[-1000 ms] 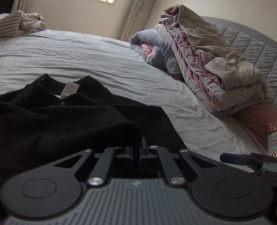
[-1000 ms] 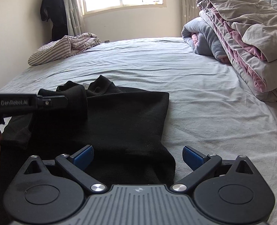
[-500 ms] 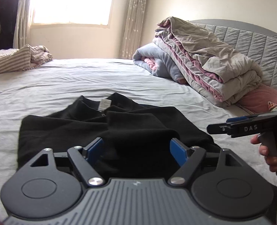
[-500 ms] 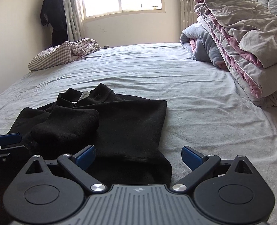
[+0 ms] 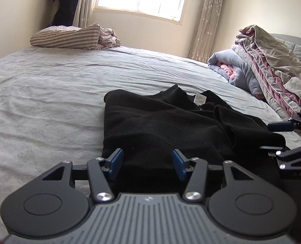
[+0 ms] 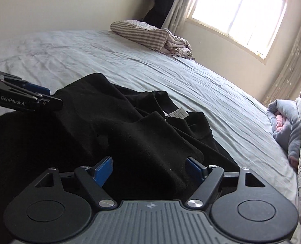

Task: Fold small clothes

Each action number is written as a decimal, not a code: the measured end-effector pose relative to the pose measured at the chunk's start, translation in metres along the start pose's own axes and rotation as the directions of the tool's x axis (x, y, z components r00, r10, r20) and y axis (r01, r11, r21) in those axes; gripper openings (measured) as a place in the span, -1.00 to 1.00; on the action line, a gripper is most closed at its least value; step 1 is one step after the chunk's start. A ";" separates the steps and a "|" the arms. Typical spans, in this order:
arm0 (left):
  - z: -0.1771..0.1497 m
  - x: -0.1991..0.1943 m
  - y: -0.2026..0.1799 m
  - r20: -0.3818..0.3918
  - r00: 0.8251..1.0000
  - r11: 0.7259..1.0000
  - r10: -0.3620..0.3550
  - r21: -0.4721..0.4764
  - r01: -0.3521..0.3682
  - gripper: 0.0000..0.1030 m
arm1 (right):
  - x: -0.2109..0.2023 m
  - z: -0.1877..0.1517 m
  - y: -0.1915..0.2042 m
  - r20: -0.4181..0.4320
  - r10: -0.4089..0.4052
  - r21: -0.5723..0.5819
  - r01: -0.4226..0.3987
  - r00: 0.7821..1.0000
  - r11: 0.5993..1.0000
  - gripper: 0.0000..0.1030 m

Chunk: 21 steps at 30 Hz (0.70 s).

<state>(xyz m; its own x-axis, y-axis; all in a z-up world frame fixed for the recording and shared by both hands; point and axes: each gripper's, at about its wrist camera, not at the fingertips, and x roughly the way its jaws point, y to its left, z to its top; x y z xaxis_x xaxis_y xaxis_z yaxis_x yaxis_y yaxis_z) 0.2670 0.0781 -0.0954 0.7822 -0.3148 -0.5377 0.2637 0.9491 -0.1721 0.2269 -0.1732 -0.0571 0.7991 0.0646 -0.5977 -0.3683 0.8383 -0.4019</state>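
A black zip-neck top lies on the grey bed sheet, both sleeves folded in over the body, a white label at the collar. My left gripper is open, its blue pads straddling the near hem at the top's left side. My right gripper is open over the near hem at the right side; the top fills its view. Each gripper shows in the other's view, the right one and the left one.
A striped blanket lies at the far edge of the bed under the window. A pile of folded quilts lies against the headboard on the right. Bare sheet stretches to the left of and beyond the top.
My left gripper let go of the folded sleeve, opened and moved to the left near hem. My right gripper stayed open and swung left, low over the hem.
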 end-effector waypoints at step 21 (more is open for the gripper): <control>0.022 0.001 0.019 -0.013 1.000 0.999 0.026 -0.040 -0.027 -0.03 | -0.043 -0.151 -0.165 0.121 0.075 0.841 -0.143 0.990 0.522 0.17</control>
<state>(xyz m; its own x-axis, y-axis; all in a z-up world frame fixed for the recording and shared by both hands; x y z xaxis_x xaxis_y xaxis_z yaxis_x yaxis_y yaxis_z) 0.2851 0.0954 -0.0812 0.7812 -0.2896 -0.5530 0.2196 0.9567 -0.1908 0.1820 -0.3960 -0.0696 0.8210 0.1924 -0.5376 0.0931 0.8838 0.4585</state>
